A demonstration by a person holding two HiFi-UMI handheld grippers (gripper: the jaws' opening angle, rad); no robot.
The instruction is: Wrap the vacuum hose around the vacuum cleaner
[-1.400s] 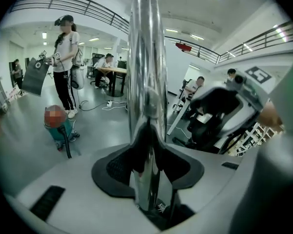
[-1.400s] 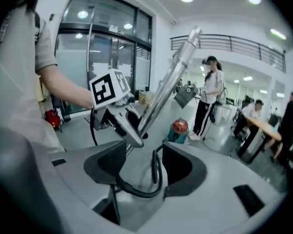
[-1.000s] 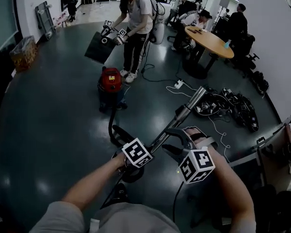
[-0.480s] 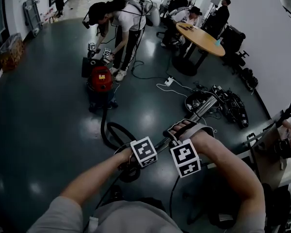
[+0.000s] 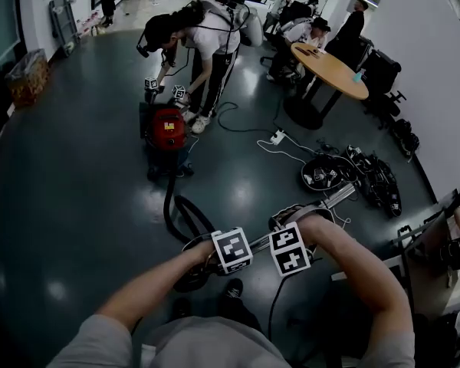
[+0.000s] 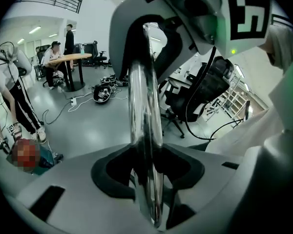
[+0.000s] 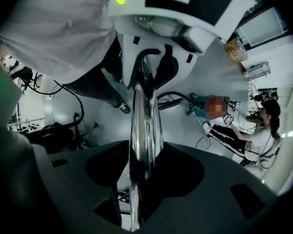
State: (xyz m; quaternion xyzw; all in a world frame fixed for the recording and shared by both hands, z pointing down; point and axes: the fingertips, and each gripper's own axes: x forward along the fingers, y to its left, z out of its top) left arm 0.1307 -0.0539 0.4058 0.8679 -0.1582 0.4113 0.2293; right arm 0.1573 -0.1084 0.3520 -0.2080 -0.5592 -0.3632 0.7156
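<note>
Left tongs (image 6: 147,155) and right tongs (image 7: 144,160) pinch the chrome tube (image 5: 333,199), the hose (image 5: 172,209) trailing loose across the floor (image 5: 84,198) ahead of them to the far-off vacuum (image 5: 167,129), wrapping apparently not yet begun.

no legible text, labels, numbers anywhere

Grey short sleeves (image 5: 88,345), black-and-white marker cubes (image 5: 233,250)

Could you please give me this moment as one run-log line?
left tongs: shut on wand | right tongs: shut on wand | hose: on floor, not wrapped | vacuum: on floor ahead
</note>
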